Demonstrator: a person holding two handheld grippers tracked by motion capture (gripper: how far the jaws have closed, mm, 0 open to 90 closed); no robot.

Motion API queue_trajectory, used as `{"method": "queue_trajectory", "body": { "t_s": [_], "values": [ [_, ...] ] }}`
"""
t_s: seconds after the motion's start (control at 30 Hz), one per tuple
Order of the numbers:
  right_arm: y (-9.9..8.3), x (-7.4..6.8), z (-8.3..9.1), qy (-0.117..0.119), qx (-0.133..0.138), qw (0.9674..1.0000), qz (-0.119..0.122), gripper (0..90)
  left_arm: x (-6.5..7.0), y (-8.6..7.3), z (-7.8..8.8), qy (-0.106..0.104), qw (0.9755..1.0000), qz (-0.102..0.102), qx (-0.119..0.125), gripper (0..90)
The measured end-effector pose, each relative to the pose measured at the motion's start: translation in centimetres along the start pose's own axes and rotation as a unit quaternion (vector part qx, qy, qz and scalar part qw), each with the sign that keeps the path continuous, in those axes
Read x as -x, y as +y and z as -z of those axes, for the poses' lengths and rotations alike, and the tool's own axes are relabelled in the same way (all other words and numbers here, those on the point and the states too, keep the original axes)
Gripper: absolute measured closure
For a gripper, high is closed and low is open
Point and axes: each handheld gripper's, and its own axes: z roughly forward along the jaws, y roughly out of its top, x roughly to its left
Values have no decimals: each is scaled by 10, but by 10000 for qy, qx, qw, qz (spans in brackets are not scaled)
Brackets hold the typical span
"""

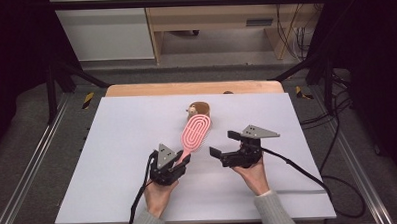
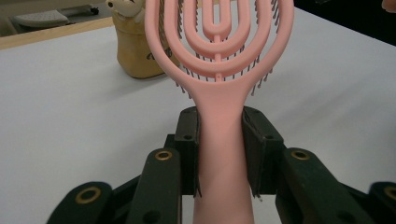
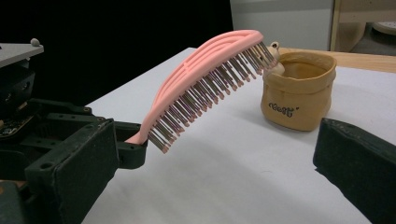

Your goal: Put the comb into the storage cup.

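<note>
Pink hairbrush [image 1: 195, 129] being clamped by its handle in the left gripper [image 1: 181, 165], lifted off the white worktop [image 1: 113, 160] with bristles facing down, head reaching toward the far edge. Standing just beyond its tip, a small tan pouch [image 3: 299, 88]. Hovering alongside, jaws spread wide and grasping nothing, the right gripper [image 1: 222, 145].

Behind my white table [image 1: 117, 145]
I see a wooden cabinet [image 1: 208, 14] past the far edge, with cables [image 1: 289, 39] hanging at its right.
</note>
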Motion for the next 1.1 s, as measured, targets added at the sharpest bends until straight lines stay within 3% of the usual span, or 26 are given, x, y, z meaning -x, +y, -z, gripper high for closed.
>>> {"method": "queue_trajectory", "body": {
  "t_s": [1.1],
  "values": [
    [0, 5, -6, -85, -115, 9994, -325, 27, 35, 4, -11, -118, 9995, -278, 84, 693]
  ]
}}
